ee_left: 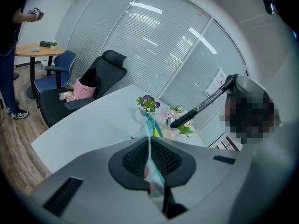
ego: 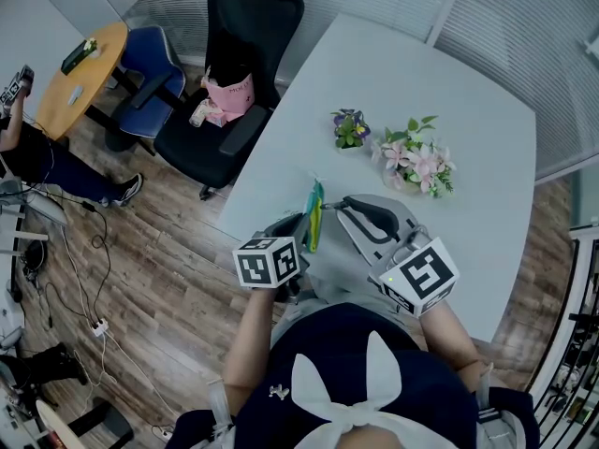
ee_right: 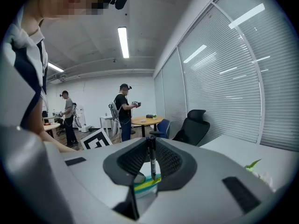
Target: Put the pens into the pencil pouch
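While my left tool (ee_left: 149, 146) pinches the pencil pouch (ee_left: 152, 125) by its edge, jaws almost together, over the table's (ego: 421, 92) near side, my right tool (ee_right: 150, 146) grips a black pen (ee_left: 201, 107) between narrow jaws, close by. I judge insertion comes next. I'd hold the left tool steady, aim the pen's tip into the mouth, and release only once it's well inside.

I see an office: a black swivel chair (ego: 248, 36) at a white table (ego: 468, 82), blind-covered glass partitions (ee_left: 154, 45), a round wooden meeting table (ego: 80, 87) and ceiling strip lights (ee_right: 123, 42).
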Demonstrator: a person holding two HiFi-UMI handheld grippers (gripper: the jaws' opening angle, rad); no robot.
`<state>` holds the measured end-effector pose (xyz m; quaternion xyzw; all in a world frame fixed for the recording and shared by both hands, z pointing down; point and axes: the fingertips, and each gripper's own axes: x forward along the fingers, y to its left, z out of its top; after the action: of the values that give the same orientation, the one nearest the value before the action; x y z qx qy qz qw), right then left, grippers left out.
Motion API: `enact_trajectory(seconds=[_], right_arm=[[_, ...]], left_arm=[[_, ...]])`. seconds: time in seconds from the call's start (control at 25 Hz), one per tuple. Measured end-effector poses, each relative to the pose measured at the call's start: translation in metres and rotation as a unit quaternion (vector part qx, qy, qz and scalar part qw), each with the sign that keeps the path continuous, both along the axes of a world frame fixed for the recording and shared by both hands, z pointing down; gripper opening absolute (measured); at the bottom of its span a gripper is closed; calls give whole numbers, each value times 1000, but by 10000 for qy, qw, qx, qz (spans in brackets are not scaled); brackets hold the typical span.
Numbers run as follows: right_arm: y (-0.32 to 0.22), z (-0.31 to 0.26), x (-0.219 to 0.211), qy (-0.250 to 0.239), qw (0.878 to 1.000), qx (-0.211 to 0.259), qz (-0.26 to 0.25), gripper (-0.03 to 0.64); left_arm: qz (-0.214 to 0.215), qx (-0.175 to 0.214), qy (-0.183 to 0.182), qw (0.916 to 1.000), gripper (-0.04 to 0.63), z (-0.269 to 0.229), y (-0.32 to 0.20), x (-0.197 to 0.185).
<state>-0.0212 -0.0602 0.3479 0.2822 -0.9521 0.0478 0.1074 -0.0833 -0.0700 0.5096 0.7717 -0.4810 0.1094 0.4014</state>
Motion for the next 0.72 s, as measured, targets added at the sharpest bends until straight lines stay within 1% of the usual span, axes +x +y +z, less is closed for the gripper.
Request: enact_trajectory(seconds=[0.4, 0.72], right_arm=[[1, 0, -14, 35, 9999, 61, -153, 67], [0, 11, -15, 128, 9998, -92, -127, 67]], left_arm=[[-4, 11, 19, 10000, 34, 0, -2, 2], [12, 78, 46, 10000, 34, -8, -1, 4]])
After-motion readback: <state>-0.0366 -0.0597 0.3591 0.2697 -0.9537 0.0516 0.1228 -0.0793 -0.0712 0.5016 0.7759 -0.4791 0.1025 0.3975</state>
